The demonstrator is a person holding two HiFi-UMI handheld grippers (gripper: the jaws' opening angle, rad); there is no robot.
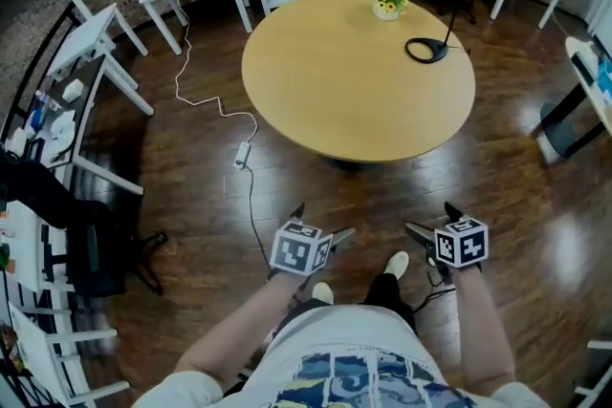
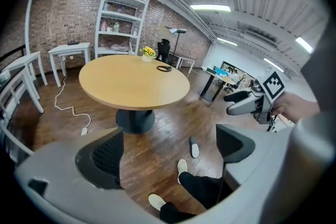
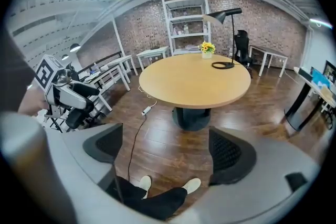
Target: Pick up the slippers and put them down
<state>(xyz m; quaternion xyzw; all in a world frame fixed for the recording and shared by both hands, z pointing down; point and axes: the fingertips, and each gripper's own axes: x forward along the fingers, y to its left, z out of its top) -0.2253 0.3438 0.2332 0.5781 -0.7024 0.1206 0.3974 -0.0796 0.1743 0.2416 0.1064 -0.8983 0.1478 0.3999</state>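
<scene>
At your far left a white cable [image 1: 243,153] trails across the dark wood floor [image 1: 191,196] toward the round table [image 1: 359,76]. Your left gripper [image 1: 323,218] points toward that table. Its jaws are released and stand wide apart, with nothing in them.

Through that gap, in the left gripper view, you see the loose slipper [image 2: 195,147] lying flat on the floor. It sits nearer your right-hand jaw than the left one and is well apart from both. Its long axis runs almost straight away from you, toward the table's pedestal [image 2: 135,119], with the far end leaning a little left. That far end is dark and the near end is pale. The slipper lies just beyond your forward foot [image 2: 181,167], close to it but not touching, between that foot and the table. Your other foot [image 2: 155,201] is nearer to you. The head view does not show this slipper clearly.

Your right gripper [image 1: 429,217] is level with the left one and apart from it. It is also released, jaws spread and empty, and in its own view only the floor and your two feet show between them. On the far side of the table stand a flower pot [image 1: 387,0] and, to its right, a black lamp [image 1: 426,50].
</scene>
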